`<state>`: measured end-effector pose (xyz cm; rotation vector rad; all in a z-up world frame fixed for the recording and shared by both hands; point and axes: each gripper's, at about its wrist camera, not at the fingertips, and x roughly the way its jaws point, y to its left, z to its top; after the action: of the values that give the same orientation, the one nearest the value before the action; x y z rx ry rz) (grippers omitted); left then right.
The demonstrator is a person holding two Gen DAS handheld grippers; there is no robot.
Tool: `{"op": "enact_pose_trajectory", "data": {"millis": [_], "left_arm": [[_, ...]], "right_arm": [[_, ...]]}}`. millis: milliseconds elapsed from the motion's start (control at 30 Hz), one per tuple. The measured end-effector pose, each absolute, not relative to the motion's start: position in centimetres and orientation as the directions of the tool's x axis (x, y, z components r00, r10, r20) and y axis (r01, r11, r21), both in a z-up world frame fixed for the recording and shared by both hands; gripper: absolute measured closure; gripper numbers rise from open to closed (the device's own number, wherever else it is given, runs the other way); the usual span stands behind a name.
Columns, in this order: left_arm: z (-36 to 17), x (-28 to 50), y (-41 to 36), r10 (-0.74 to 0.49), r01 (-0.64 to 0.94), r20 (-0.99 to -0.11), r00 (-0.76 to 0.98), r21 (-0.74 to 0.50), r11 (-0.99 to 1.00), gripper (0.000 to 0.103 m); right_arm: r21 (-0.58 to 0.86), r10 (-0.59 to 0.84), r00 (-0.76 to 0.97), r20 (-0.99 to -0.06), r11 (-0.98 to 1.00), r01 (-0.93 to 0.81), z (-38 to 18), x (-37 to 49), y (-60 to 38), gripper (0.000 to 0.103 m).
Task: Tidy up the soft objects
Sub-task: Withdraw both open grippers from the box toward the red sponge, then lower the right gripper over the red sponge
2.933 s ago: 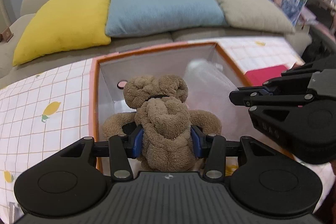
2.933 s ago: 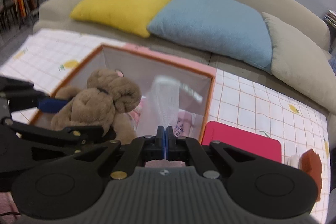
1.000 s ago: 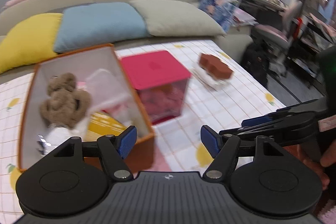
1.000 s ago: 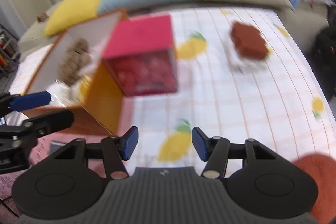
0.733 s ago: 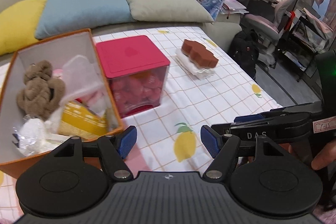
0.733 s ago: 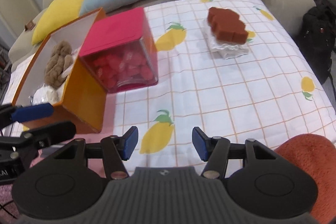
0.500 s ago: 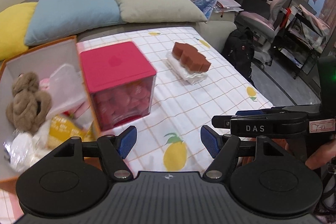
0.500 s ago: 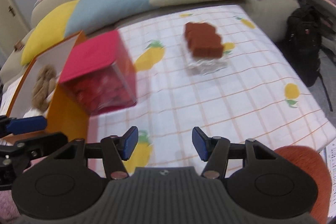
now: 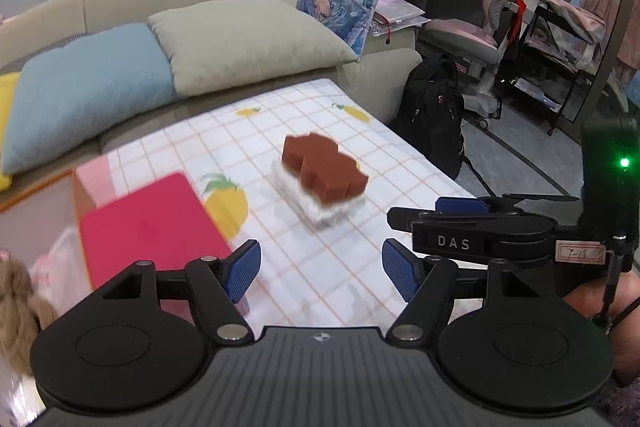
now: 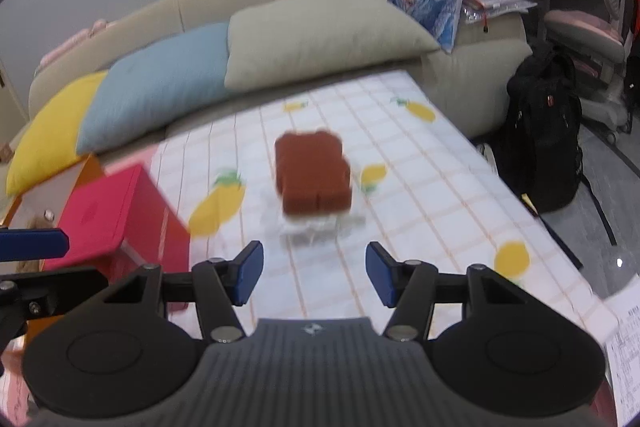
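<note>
A brown sponge-like block (image 9: 324, 169) lies in a clear wrapper on the lemon-print tablecloth (image 9: 320, 267), ahead of both grippers. It also shows in the right wrist view (image 10: 312, 177). My left gripper (image 9: 321, 271) is open and empty, short of the block. My right gripper (image 10: 314, 273) is open and empty, facing the block; it shows at the right of the left wrist view (image 9: 472, 227). The brown teddy bear (image 9: 16, 307) lies in the orange box (image 10: 86, 163) at the far left.
A pink-lidded clear cube (image 9: 148, 223) stands left of the block, beside the orange box. A sofa with yellow (image 10: 52, 135), blue (image 9: 88, 87) and grey (image 9: 244, 39) cushions runs behind the table. A black backpack (image 10: 540, 151) and a chair stand at the right.
My left gripper let go of the teddy bear in the orange box and opened. My right gripper opened too. Both swung right, from the box toward the brown block.
</note>
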<state>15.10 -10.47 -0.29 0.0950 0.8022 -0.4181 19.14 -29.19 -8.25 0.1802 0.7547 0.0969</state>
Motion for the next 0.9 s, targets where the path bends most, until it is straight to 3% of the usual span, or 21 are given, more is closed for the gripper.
{"op": "enact_pose_trajectory", "data": {"millis": [133, 233, 400, 467, 600, 700, 767, 900], "left_arm": [[-0.3, 17.3, -11.4, -0.309, 0.402, -0.717, 0.624, -0.044, 0.915, 0.021], [-0.5, 18.9, -11.7, -0.284, 0.396, -0.724, 0.628, -0.016, 0.918, 0.021], [-1.7, 21.5, -11.7, -0.231, 0.365, -0.751, 0.618, 0.014, 0.931, 0.022], [-2.2, 22.2, -11.7, -0.222, 0.361, -0.759, 0.612, 0.018, 0.932, 0.022], [-3.1, 23.5, -11.9, -0.212, 0.36, -0.77, 0.602, 0.025, 0.933, 0.022], [-3.5, 24.2, -12.1, -0.212, 0.361, -0.776, 0.594, 0.021, 0.932, 0.022], [-3.7, 24.6, -12.2, -0.211, 0.359, -0.778, 0.592, 0.02, 0.933, 0.022], [-4.0, 25.3, -12.7, -0.214, 0.364, -0.783, 0.585, 0.018, 0.931, 0.022]], "right_arm": [[0.214, 0.172, 0.748, -0.641, 0.976, -0.04, -8.8, 21.8, -29.3, 0.045], [0.208, 0.189, 0.759, -0.623, 0.975, -0.071, -9.5, 24.0, -28.6, 0.034], [0.176, 0.184, 0.756, -0.628, 0.98, -0.092, -11.5, 27.2, -27.8, 0.032], [0.167, 0.179, 0.75, -0.637, 0.982, -0.092, -12.3, 28.2, -27.8, 0.023], [0.198, 0.21, 0.735, -0.645, 0.975, -0.105, -13.7, 29.8, -28.0, 0.023], [0.21, 0.222, 0.725, -0.652, 0.972, -0.108, -14.4, 30.5, -28.1, 0.03], [0.229, 0.238, 0.705, -0.668, 0.967, -0.108, -14.9, 30.8, -28.3, 0.043], [0.248, 0.255, 0.709, -0.657, 0.962, -0.117, -14.9, 30.4, -28.8, 0.047]]}}
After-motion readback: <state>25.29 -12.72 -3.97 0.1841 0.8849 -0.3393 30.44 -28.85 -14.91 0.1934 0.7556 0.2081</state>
